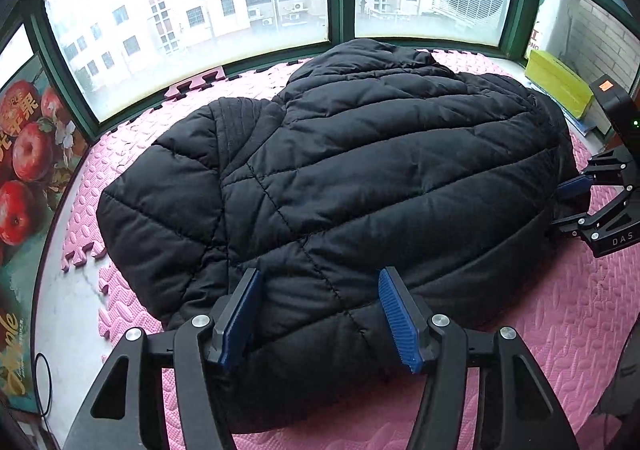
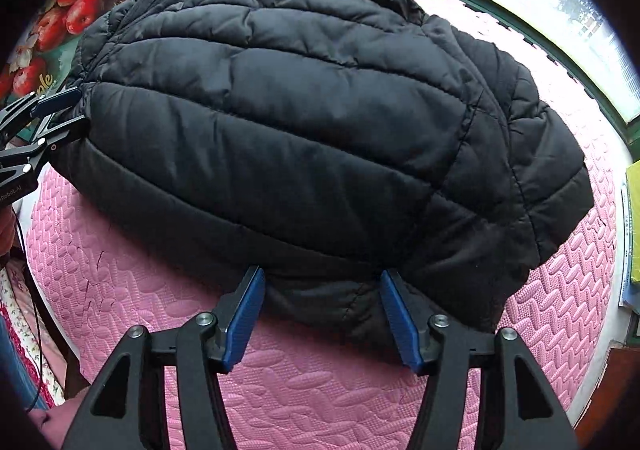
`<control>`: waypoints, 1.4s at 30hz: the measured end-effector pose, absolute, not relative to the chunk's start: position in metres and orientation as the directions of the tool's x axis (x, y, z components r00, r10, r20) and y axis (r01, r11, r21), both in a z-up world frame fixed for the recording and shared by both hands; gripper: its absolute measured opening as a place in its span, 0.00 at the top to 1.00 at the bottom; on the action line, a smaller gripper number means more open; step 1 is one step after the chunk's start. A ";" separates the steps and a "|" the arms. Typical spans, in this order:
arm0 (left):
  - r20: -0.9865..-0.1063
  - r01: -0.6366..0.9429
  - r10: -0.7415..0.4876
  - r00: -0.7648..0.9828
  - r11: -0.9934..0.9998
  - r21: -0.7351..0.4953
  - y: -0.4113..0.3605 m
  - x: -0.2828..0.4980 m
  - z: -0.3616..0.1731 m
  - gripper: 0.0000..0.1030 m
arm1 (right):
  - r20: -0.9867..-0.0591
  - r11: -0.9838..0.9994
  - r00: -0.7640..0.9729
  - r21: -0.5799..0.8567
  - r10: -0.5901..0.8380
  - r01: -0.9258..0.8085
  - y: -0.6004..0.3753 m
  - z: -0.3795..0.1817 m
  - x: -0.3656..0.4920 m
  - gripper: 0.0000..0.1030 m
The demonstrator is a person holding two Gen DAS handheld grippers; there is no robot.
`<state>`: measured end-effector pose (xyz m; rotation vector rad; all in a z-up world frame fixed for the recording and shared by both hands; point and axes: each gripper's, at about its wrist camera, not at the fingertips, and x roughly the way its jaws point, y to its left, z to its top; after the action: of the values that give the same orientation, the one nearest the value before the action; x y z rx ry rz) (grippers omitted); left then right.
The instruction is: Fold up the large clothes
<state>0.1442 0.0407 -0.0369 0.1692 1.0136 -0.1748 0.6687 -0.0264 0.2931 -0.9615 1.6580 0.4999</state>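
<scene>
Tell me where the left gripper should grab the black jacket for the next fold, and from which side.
Probably the near hem edge of the jacket, approached low from the front, along the pink mat. The left gripper is already open around that puffy edge, which bulges up off the mat, so the fingers can pinch one thick quilted roll.

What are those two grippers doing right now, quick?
Left gripper: open, its jaws astride the edge of the black puffer jacket, not clamped.
Right gripper: open too, at another edge of the jacket.
</scene>
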 end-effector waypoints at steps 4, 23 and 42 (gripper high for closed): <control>-0.861 0.211 -0.101 0.499 0.977 0.007 0.047 0.151 -0.046 0.35 | -0.934 0.574 -0.063 -0.161 -0.351 -0.803 -0.027 0.282 0.671 0.34; -0.834 0.042 -0.024 0.552 0.999 -0.001 0.124 0.219 0.012 0.35 | -0.977 0.641 -0.026 -0.120 -0.214 -0.758 0.070 0.291 0.769 0.34; -0.880 -0.039 -0.141 0.454 0.983 -0.178 0.160 0.252 -0.039 0.34 | -0.976 0.671 -0.069 -0.091 -0.208 -0.736 0.103 0.206 0.782 0.34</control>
<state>0.2522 0.1601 -0.0387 -0.1826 1.0996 -0.0633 0.7820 0.1026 0.2059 -0.7885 1.6196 0.5184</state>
